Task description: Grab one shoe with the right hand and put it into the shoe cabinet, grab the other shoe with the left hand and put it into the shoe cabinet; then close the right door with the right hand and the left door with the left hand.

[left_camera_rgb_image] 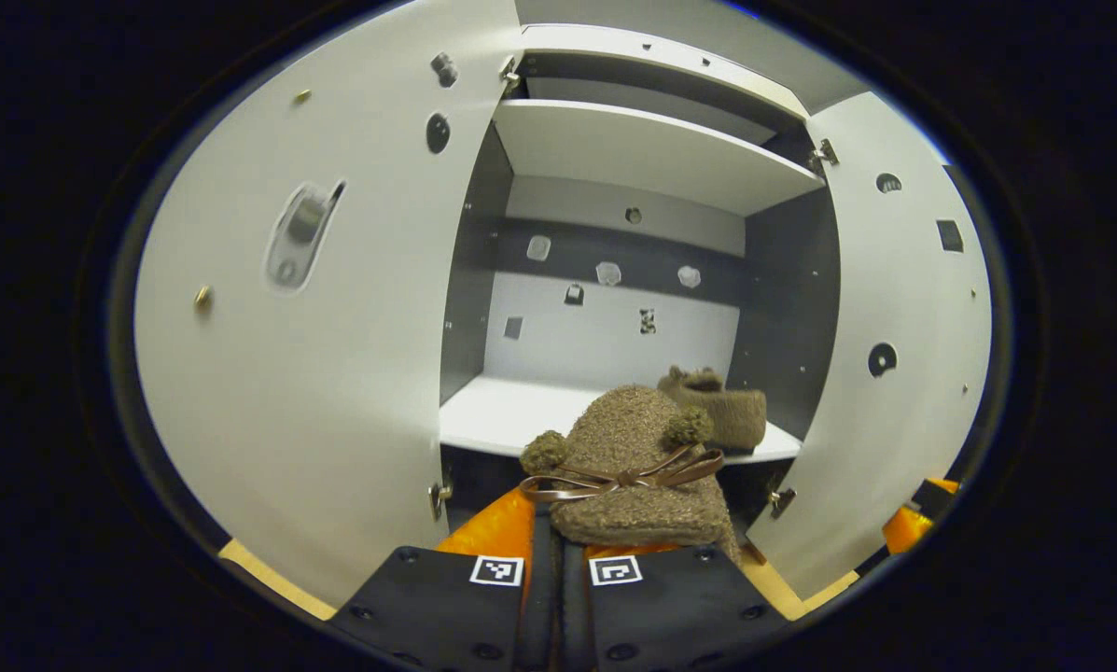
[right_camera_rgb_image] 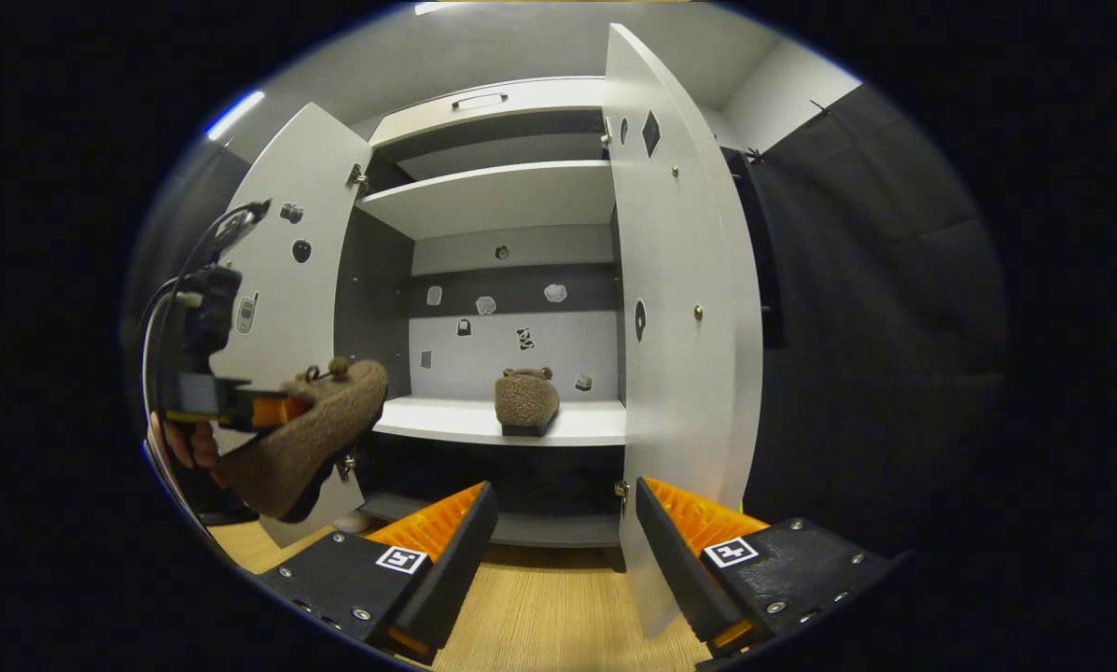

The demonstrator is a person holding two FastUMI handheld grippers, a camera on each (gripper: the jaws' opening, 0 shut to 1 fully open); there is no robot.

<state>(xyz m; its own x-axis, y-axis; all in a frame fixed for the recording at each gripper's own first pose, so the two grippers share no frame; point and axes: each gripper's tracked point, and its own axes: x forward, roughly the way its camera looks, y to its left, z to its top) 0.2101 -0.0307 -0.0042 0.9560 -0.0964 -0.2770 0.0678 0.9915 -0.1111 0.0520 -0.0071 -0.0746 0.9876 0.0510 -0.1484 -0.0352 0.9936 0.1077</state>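
Observation:
My left gripper [left_camera_rgb_image: 558,546] is shut on a brown fuzzy shoe [left_camera_rgb_image: 635,462] with pompoms and a ribbon bow, held in the air in front of the open shoe cabinet. The right gripper view has the same held shoe [right_camera_rgb_image: 311,439] at the left, in the left gripper [right_camera_rgb_image: 241,411], a hand behind it. A second brown shoe [left_camera_rgb_image: 721,406] [right_camera_rgb_image: 525,399] rests on the cabinet's white middle shelf [left_camera_rgb_image: 511,411] [right_camera_rgb_image: 455,422], toward the right. My right gripper [right_camera_rgb_image: 558,532] is open and empty, low before the cabinet. Both the left door [left_camera_rgb_image: 287,308] [right_camera_rgb_image: 283,280] and the right door [left_camera_rgb_image: 903,336] [right_camera_rgb_image: 675,308] stand open.
An upper shelf [left_camera_rgb_image: 642,149] [right_camera_rgb_image: 502,191] spans the cabinet above. Small stickers dot the back wall [left_camera_rgb_image: 614,327]. A wooden floor [right_camera_rgb_image: 539,607] lies below. Black cloth [right_camera_rgb_image: 866,308] hangs right of the cabinet.

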